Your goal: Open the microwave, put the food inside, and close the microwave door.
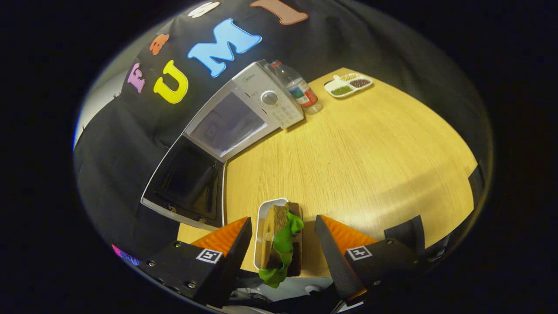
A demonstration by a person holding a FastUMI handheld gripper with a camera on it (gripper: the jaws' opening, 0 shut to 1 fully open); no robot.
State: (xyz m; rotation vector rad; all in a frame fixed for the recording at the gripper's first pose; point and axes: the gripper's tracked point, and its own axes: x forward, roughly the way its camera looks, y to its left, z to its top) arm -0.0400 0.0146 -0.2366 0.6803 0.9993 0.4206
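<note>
Wooden table [370, 144], light grain. Clear plastic bottle [300, 88] stands upright at the back of it, red cap, coloured label, part full. White divided dish [347, 84] sits further along, near the far edge, apart from the bottle; compartments hold green, dark and pale fillings. Black cloth behind both.

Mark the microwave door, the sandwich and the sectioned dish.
silver microwave's open door [185, 181]: gripper view, dark inner panel.
brown-bread sandwich with green lettuce [279, 237]: gripper view, between the open jaws, on the lettuce.
white sectioned dish of beans [348, 85]: gripper view, rim between compartments.
</note>
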